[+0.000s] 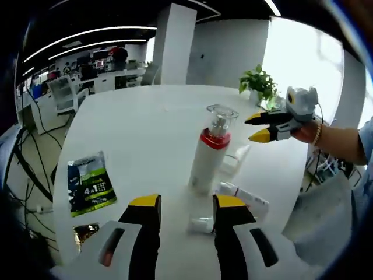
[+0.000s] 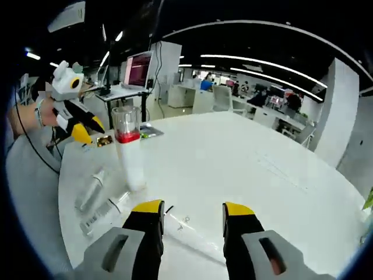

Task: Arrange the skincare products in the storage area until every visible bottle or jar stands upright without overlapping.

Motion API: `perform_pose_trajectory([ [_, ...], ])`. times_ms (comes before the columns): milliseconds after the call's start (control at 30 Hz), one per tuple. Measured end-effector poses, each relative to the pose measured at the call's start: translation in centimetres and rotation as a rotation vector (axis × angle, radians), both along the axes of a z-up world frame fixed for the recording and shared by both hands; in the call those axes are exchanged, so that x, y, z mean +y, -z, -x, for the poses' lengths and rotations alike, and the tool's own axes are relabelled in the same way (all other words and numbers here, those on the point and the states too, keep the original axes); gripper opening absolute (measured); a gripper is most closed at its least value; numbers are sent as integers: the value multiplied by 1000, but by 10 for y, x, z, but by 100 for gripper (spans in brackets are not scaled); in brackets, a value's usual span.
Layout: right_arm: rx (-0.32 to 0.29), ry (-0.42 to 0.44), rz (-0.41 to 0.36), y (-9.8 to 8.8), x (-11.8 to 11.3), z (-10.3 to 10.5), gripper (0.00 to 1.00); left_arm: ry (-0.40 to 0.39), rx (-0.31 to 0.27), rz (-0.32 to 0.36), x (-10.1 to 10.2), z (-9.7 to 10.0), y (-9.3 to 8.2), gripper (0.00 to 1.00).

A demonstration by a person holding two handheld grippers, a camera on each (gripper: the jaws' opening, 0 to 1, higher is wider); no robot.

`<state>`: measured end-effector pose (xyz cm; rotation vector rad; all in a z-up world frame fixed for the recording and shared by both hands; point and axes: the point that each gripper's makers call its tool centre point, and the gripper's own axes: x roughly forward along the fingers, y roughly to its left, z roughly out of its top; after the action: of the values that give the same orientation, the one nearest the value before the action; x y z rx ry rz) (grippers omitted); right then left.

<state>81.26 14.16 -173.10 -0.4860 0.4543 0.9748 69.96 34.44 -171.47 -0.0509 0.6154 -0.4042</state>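
Fingers of the left gripper [image 1: 187, 205] stand apart with nothing between them, their yellow-tipped ends hanging over the near part of the white tabletop [image 1: 140, 125]. Those of the right gripper [image 2: 194, 211] are likewise spread and hold nothing, above bare tabletop. In the left gripper view, a tall white pump bottle [image 1: 208, 153] with a red collar and clear cap stands upright near the middle of the tabletop. Just behind it to its right lies a clear tube [image 1: 238, 158] on its side, and nearer the fingers a white tube [image 1: 245, 195] also lies flat; a small clear item [image 1: 201, 224] rests between the two finger tips as seen, on the surface beyond them. A blue and green sachet [image 1: 91, 184] lies flat well to the left of the bottle, with a second small packet [image 1: 86, 233] nearer the edge. A potted plant [image 1: 259, 84] stands at the far side. In the right gripper view the same bottle stands upright with two tubes lying beside its base. Whether the tubes touch the bottle cannot be told.
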Motion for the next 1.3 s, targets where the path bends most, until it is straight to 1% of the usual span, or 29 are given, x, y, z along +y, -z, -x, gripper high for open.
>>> perform_pose_trajectory([
  [67,0,-38,66,8,-4,-3,38,-3,5,1,-4,5,3,32],
  [133,29,-76,88,14,-3,-4,38,22,19,-27,-6,8,8,34],
  [200,63,-132,112,19,-1,-3,41,34,31,-40,-8,8,12,33],
  [233,84,-152,147,25,-2,-2,42,35,29,-41,-8,6,12,33],
  [333,89,-219,216,32,-2,-3,41,37,34,-42,-7,4,15,34],
  [400,113,-248,241,37,0,-1,43,34,44,-49,-5,4,18,33],
  [433,130,-280,272,42,0,1,45,33,50,-56,-4,5,19,33],
  [467,135,-297,293,45,0,1,45,32,54,-59,-3,5,20,33],
  [500,128,-320,336,49,0,0,45,31,55,-60,-3,5,21,33],
  [600,131,-380,418,59,-1,0,44,39,64,-66,-4,4,24,33],
  [633,137,-395,434,61,0,0,44,42,67,-72,-4,4,25,33],
  [700,128,-442,474,64,3,1,43,47,76,-85,-3,3,28,33],
  [800,151,-486,527,69,3,1,41,53,82,-88,-3,4,30,33],
  [900,145,-548,615,76,4,-1,39,56,83,-92,-3,5,30,33],
  [1000,156,-582,655,79,8,-1,36,56,87,-93,-2,4,32,33],
  [1067,176,-617,677,81,10,5,31,57,91,-96,-3,4,32,33],
  [1100,172,-626,695,83,10,4,31,61,91,-98,-3,5,33,33],
  [1133,152,-642,742,85,7,2,31,64,91,-99,-4,5,33,33],
  [1167,153,-650,754,88,7,3,31,68,91,-100,-5,5,33,33],
  [1200,151,-650,752,88,8,4,31,70,92,-102,-5,5,33,33],
  [1233,163,-646,742,87,10,3,31,73,92,-104,-5,5,34,33],
  [1300,168,-649,749,87,9,3,30,75,92,-105,-6,5,34,33],
])
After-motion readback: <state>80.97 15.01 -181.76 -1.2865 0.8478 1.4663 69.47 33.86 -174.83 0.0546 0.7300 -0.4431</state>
